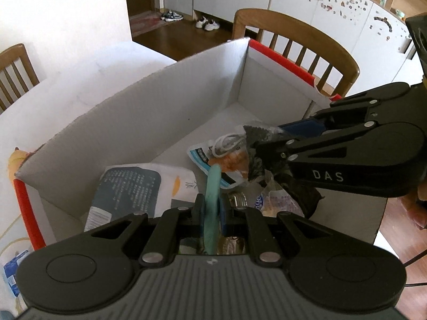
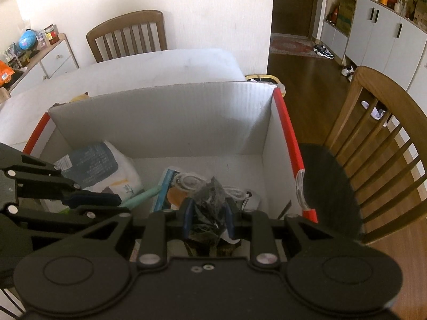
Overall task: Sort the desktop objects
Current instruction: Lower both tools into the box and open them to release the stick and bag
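Note:
A white cardboard box [image 1: 165,101] with red edges stands on the white table; it also shows in the right wrist view [image 2: 186,117]. My left gripper [image 1: 212,208] is shut on a teal stick-shaped object [image 1: 213,186] held over the box; that object shows in the right wrist view [image 2: 141,196]. My right gripper [image 2: 208,213] is shut on a crinkled dark plastic bag [image 2: 209,200] over the box; the bag shows in the left wrist view [image 1: 256,144]. Inside the box lie a white-and-blue packet [image 1: 138,186] and a snack packet with a white cord [image 1: 224,152].
Wooden chairs stand behind the box [image 1: 293,40] and to the right [image 2: 379,138]. The white table [image 2: 160,64] extends beyond the box. A yellow item [image 1: 16,162] lies outside the box's left wall. A side cabinet with clutter [image 2: 34,50] stands at the far left.

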### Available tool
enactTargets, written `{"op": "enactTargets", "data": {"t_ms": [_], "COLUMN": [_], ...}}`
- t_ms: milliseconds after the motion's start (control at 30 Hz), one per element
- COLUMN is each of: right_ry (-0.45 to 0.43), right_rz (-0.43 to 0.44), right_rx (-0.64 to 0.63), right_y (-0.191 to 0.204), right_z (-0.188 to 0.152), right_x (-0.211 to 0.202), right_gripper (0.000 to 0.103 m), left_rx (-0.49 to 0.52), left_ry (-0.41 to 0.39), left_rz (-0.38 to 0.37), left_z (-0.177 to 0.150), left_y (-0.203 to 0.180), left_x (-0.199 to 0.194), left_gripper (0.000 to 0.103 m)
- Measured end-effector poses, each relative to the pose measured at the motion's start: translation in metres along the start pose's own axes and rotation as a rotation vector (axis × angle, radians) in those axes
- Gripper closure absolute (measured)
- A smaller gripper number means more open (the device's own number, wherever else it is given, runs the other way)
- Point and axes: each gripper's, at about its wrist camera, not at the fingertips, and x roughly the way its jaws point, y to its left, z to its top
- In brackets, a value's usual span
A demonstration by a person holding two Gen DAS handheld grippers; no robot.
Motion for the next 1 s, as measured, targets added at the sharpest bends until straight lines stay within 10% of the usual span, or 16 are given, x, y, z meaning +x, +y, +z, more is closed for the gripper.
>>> {"op": "enactTargets", "data": {"t_ms": [667,767,867,1000], "right_ry": [-0.017,-0.03,-0.046,-0.065], "right_rz": [0.013,0.016,0.017,0.027], "right_rx": [0.014,0.027,0.042,0.057], "right_y": [-0.003,-0.006,-0.008,-0.01], "right_z": [-0.001,0.0,0.0,-0.002], "right_x": [-0.013,-0.02,-0.027,-0.037], "right_gripper": [0.071,0.069,0.066,0.053], "left_rx": [-0.031,-0.04,-0.06,-0.08], "left_ry": [-0.003,-0.025,-0.054,-0.08], "left_rz": [-0.023,-0.032,-0.029,-0.041], "left_z": [0.0,0.0,-0.001,-0.002], "left_y": [0.003,0.004,0.004,0.006], "left_x": [-0.004,-0.01,-0.017,-0.027], "left_gripper": [0.09,0.076,0.034,0.028]}}
